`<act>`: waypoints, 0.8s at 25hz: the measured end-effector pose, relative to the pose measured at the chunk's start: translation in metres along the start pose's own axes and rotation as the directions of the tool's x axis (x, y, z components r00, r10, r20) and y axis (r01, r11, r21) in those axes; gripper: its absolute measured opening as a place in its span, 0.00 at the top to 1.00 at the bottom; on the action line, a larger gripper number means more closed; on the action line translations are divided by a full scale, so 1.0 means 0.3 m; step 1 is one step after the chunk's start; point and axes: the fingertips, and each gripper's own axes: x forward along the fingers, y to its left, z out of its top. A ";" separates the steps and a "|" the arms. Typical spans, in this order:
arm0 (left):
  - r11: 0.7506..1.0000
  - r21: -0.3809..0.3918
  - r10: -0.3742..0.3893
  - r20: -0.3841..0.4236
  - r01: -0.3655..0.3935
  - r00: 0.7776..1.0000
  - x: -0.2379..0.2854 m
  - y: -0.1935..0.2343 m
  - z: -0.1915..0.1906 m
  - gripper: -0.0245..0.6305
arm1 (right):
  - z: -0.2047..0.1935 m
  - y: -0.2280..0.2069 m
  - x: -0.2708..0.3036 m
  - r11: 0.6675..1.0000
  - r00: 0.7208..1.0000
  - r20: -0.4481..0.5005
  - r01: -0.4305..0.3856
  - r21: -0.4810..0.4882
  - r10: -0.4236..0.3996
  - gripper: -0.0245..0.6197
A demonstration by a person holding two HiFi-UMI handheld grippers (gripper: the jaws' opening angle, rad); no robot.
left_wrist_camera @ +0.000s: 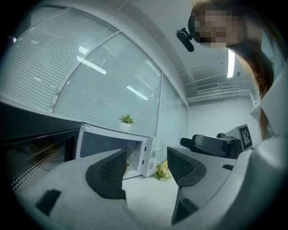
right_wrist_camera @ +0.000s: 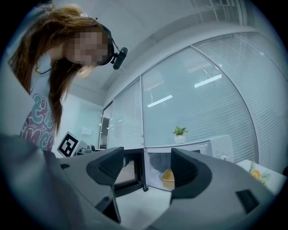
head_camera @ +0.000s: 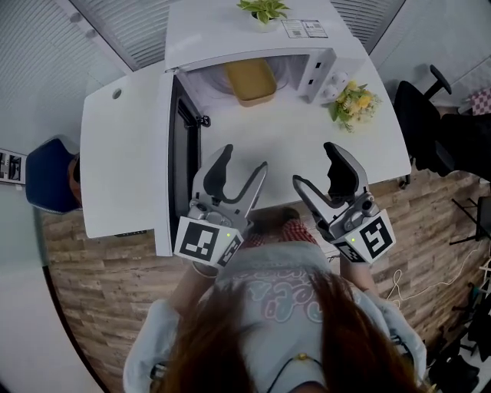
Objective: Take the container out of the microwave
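Note:
A yellow container [head_camera: 250, 80] sits inside the white microwave [head_camera: 245, 34], whose door [head_camera: 182, 153] hangs open to the left. In the right gripper view the container [right_wrist_camera: 168, 178] shows in the open cavity, beyond the jaws. Only a yellow sliver of it shows in the left gripper view, behind the left jaw. My left gripper [head_camera: 245, 159] and right gripper [head_camera: 313, 164] hover side by side over the white table [head_camera: 307, 142], well short of the microwave. Both are open with nothing between the jaws, as the left gripper [left_wrist_camera: 146, 168] and right gripper [right_wrist_camera: 147, 173] also show in their own views.
A bunch of yellow flowers [head_camera: 351, 100] lies right of the microwave. A small potted plant [head_camera: 263, 9] stands on top of it. A black office chair [head_camera: 422, 115] is off the table's right edge, a blue chair [head_camera: 50, 175] off its left.

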 end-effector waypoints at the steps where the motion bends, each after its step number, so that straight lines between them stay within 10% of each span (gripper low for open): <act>1: 1.000 0.001 0.016 0.000 -0.016 1.000 0.005 0.004 0.000 0.57 | 0.003 -0.012 0.005 1.000 1.000 -0.003 -0.014 -0.001 0.014 0.47; 20: 0.989 0.047 0.144 -0.034 -0.142 0.989 0.151 0.045 -0.066 0.57 | -0.055 -0.202 0.081 0.983 0.983 -0.047 -0.173 0.054 0.175 0.47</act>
